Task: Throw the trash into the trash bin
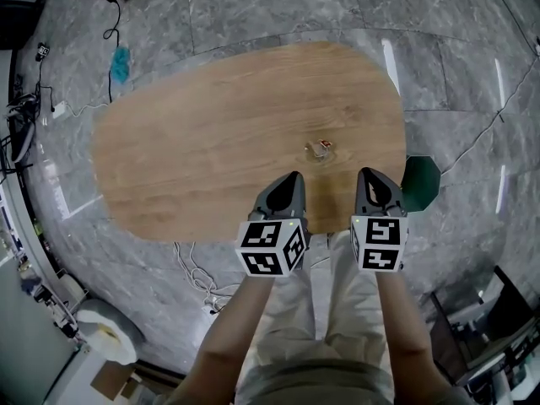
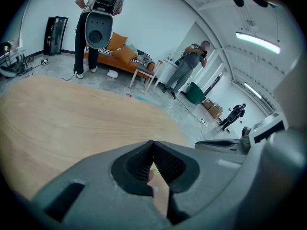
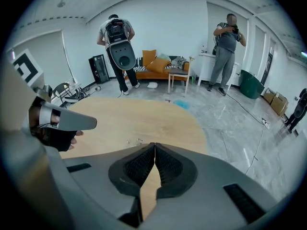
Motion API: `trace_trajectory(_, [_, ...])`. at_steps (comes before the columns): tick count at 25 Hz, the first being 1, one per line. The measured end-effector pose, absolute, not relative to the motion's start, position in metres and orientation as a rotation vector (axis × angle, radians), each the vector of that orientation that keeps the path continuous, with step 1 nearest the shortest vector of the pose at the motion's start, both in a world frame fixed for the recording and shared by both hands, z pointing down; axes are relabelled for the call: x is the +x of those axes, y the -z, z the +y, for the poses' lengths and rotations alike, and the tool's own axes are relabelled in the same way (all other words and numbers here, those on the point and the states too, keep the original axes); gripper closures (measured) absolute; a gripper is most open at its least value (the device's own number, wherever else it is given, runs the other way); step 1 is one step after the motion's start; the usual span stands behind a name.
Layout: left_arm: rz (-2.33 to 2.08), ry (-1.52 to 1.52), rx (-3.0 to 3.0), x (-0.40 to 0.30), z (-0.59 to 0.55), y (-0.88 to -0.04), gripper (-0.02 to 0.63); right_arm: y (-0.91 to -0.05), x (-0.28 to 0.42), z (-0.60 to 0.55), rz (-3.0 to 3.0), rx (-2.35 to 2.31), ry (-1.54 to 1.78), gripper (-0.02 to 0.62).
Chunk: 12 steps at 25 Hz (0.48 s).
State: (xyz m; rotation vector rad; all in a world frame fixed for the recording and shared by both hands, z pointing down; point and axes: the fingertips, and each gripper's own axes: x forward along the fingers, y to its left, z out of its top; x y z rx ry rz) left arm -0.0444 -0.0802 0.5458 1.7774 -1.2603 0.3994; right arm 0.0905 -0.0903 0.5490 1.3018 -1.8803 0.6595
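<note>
We recorded the oval table of light-brown wood (image 1: pixel 211 142) as matt, with fine straight grain. The grey stone-patterned floor tiles (image 1: pixel 253 15) were polished and threw back streaks of lamp light. The left gripper (image 1: pixel 293 177) and right gripper (image 1: pixel 369 174) had shells of smooth, matt grey plastic. Their black pads (image 3: pixel 138 167) were finely ribbed and dull. The small crumpled scrap of trash (image 1: pixel 320 148) looked crinkled, and the dark green bin (image 1: pixel 420 182) smooth-walled. We could not tell the material of either.
</note>
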Motion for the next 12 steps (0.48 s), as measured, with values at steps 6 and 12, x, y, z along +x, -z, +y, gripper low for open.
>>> trace_trajectory(6, [-1.276, -0.397, 1.750, -0.064, -0.081, -0.556, 0.606, -0.562, 0.071, -0.098, -1.887, 1.260, -0.646, 0.584])
trace_trajectory(12, [-1.289, -0.390, 1.735, -0.079, -0.086, -0.566, 0.606, -0.574, 0.053, -0.106, -1.898, 1.229, -0.645, 0.584])
